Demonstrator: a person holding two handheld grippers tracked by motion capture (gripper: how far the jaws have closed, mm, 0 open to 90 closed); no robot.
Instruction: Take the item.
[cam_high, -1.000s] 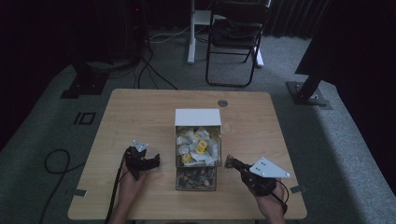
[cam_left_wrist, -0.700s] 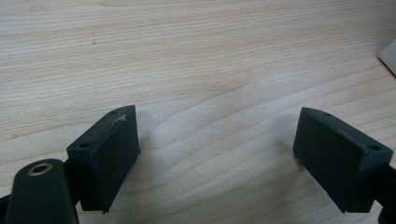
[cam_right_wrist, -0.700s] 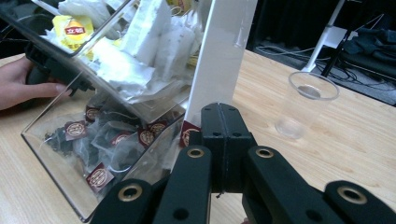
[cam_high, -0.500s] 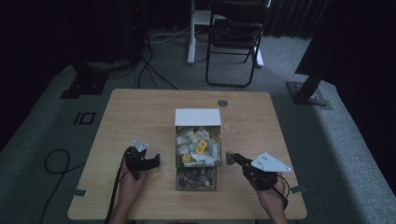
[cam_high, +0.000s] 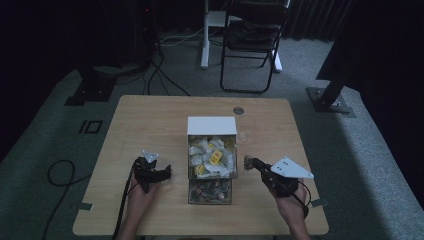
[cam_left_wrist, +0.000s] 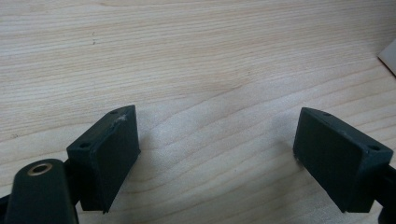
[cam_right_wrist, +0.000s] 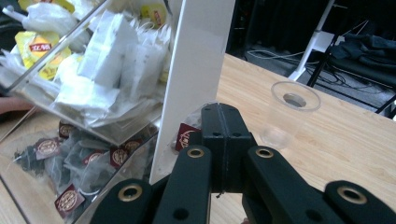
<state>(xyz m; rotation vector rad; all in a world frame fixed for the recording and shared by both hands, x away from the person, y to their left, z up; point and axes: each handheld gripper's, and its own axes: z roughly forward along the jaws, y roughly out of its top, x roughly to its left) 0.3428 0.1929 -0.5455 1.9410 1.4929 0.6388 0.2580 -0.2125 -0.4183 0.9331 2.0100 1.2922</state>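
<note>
Standing mid-table, a clear two-tier box (cam_high: 211, 160) with white walls holds pale and yellow sachets above dark red-labelled ones, flanked by the spread left gripper (cam_high: 163, 173) and pressed-together right gripper (cam_high: 248, 161) on the wooden table (cam_high: 150, 120), a folding chair (cam_high: 252, 42) beyond.

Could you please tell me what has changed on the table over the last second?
The right claw has drifted slightly toward the tea bag box, its jaws closed together on nothing. The left claw has stayed put with its jaws open over bare table. The box and clear plastic cup have not moved.
</note>
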